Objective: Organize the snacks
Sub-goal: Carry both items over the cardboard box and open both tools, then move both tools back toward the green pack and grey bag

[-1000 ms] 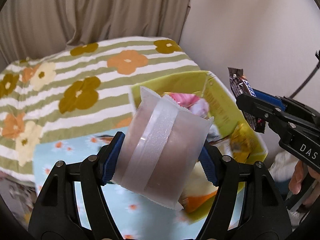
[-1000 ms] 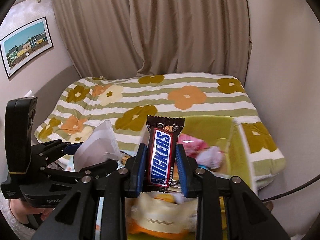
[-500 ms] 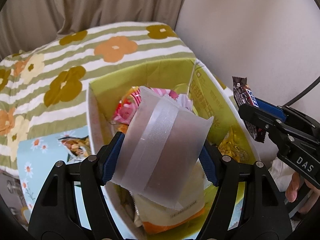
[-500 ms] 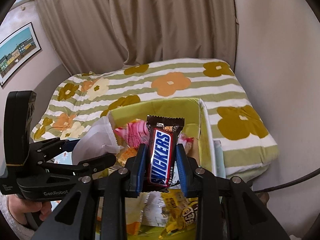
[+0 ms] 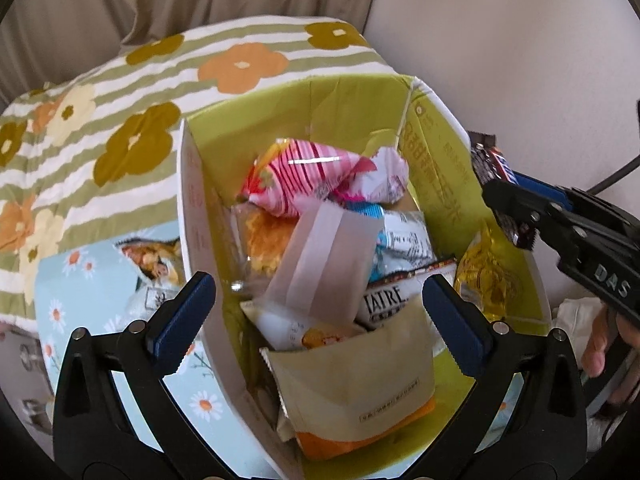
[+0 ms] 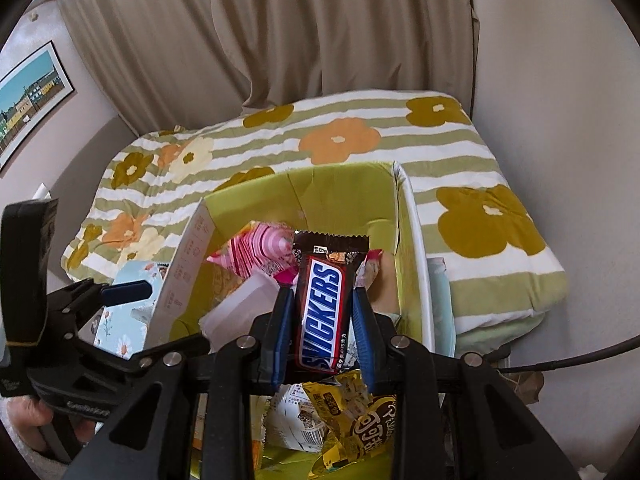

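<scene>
Our right fingers (image 6: 322,314) squeeze the candy bar (image 6: 325,304) standing tall, right above the box (image 6: 412,216); our left fingers (image 5: 320,314) are wide open.

A translucent white packet (image 5: 324,258) lies tilted atop the snacks in the green box (image 5: 440,168); a Snickers bar (image 6: 326,312) stands upright.
</scene>
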{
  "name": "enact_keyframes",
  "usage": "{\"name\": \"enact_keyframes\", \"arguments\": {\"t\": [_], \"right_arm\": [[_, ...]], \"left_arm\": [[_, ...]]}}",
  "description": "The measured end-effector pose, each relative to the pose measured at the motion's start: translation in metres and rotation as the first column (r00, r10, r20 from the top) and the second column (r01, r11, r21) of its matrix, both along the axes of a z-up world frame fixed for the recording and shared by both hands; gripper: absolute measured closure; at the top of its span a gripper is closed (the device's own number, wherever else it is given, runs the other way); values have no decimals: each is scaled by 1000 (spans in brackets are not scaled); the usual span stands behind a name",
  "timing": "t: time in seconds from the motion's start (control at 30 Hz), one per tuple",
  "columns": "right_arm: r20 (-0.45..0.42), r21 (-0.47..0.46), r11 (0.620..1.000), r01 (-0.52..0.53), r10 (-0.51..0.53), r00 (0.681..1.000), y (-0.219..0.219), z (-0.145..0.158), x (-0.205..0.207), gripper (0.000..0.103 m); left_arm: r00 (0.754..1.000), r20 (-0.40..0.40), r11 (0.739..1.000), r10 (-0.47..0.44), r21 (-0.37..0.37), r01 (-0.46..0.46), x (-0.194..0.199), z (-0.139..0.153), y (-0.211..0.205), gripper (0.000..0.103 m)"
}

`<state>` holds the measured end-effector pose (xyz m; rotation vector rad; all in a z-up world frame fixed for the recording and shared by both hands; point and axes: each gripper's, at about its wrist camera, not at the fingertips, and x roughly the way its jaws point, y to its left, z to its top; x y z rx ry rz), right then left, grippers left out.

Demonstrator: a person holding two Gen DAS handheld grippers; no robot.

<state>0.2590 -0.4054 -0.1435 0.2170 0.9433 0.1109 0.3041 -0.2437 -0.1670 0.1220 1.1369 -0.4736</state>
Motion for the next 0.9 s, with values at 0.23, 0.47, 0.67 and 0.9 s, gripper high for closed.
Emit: {"name": "enact_keyframes", "arguments": {"t": [0.23, 0.47, 0.67, 0.9], "right_arm": [[-51, -20, 1000, 22, -23, 998, -1, -15, 16, 38], [13, -31, 999, 6, -5, 1000, 0, -10, -5, 0], [37, -24, 999, -22, 23, 999, 6, 4, -14, 0], [87, -48, 995, -83, 87, 992, 20, 24, -24, 0]], "left_arm": [[1000, 16, 1000, 5, 8, -5, -8, 4, 4, 1], [1000, 18, 1000, 16, 0, -16, -24, 8, 14, 1], [998, 41, 999, 46, -2, -46, -35, 17, 27, 1], [985, 105, 991, 136, -8, -136, -51, 36, 56, 1]]}}
